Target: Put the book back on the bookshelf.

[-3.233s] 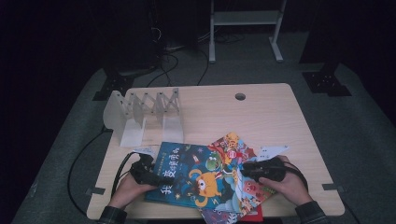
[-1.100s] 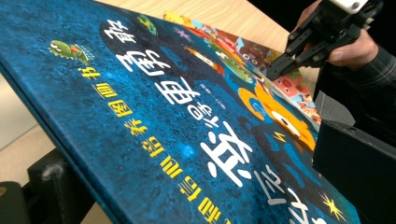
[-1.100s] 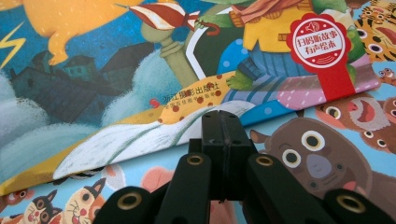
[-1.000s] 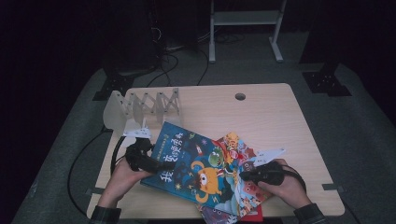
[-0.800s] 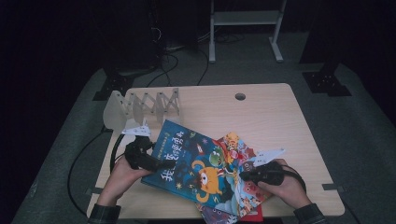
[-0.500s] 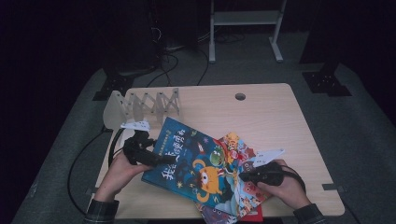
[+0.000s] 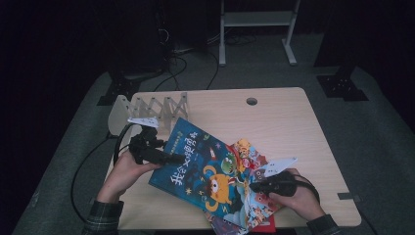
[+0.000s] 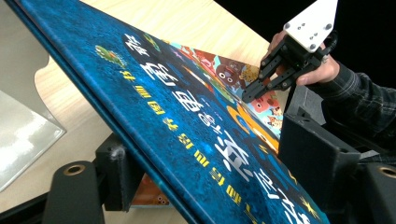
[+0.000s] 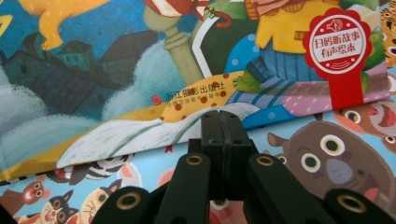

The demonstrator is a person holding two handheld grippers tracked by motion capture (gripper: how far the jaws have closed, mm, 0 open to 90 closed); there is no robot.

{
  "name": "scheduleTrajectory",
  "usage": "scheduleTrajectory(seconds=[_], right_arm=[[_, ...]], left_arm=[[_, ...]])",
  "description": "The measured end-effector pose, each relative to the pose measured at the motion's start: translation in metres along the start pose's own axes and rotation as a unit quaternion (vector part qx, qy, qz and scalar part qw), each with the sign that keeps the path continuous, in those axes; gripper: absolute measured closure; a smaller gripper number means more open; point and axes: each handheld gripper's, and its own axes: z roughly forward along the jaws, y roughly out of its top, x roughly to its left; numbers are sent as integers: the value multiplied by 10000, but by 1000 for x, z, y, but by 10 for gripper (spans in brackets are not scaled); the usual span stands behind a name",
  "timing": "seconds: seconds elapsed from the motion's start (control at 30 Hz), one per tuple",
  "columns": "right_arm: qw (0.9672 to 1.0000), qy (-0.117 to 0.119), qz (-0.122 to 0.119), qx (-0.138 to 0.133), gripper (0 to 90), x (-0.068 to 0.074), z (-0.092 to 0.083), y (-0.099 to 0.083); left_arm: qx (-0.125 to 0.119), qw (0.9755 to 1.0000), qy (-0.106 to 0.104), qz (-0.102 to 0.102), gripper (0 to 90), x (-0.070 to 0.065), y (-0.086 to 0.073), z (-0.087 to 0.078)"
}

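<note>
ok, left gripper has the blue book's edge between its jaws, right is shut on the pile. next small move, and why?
Probably finish closing the left gripper on the blue book, then keep lifting. Its jaws have just been closing, with the raised edge between them and a gap showing. The right gripper, shut, presses on the books underneath.

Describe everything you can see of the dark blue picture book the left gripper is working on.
The blue picture book is a thin, glossy volume with yellow Chinese title characters and an orange cartoon creature on a night-sky cover. Its left edge is raised off the wooden table, tilted, with the left gripper straddling that edge, one jaw below and one above; those jaws have just been closing. Its lower right part overlaps other colourful books, where the shut right gripper presses down.
</note>
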Motion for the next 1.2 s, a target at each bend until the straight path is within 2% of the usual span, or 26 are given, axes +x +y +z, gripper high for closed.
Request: scheduleTrajectory(seconds=[0.17,0.2,0.23,0.27,0.37,0.5,0.73,1.1,1.2], right_arm=[[10000,30,-4,1,886,1,0,0],[10000,28,-22,-6,883,1,0,0],[10000,63,-11,0,877,1,0,0],[10000,83,-15,-7,875,1,0,0],[10000,70,-23,6,876,2,0,0],[9999,104,-25,9,876,4,0,0],[9997,212,-93,13,868,9,3,2],[9994,278,-226,-1,870,17,9,6],[9991,339,-265,-5,870,19,11,8]], left_arm=[[148,9999,-50,-40,311,0,12,-2],[130,9999,-17,60,351,0,14,-4],[87,9999,-34,144,437,-1,16,-5],[81,9998,-102,152,469,-2,18,-6],[248,9994,-17,251,510,-4,24,-6],[351,9991,-70,220,534,-3,31,-6],[517,9986,-64,43,586,-1,46,-6],[840,9964,31,141,630,-6,76,-2],[883,9960,33,93,644,-7,85,-2]])
